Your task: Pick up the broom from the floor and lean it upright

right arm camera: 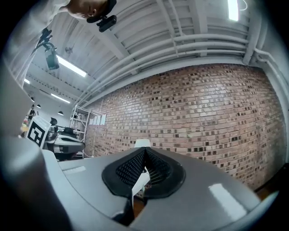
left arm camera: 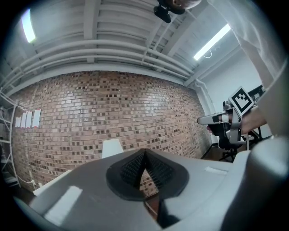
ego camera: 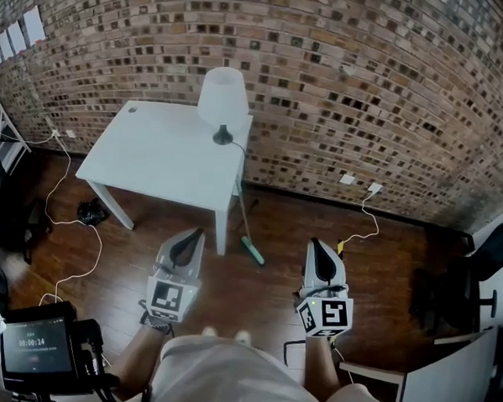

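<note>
The broom (ego camera: 247,231) stands tilted against the white table's (ego camera: 161,153) front right leg in the head view, with its thin handle running up and its green head (ego camera: 252,251) on the wooden floor. My left gripper (ego camera: 198,234) hovers just left of the broom head, shut and holding nothing. My right gripper (ego camera: 315,243) hangs to the right of it, also shut and holding nothing. In the left gripper view the pads (left arm camera: 135,169) meet, and they face the brick wall. The right gripper view shows its pads (right arm camera: 133,168) closed the same way.
A white lamp (ego camera: 222,98) stands on the table's far right corner. Cables (ego camera: 65,220) trail over the floor at left, and another runs from a wall socket (ego camera: 373,189). Black chairs (ego camera: 453,290) and a white desk (ego camera: 444,382) stand at right. A screen device (ego camera: 38,344) sits bottom left.
</note>
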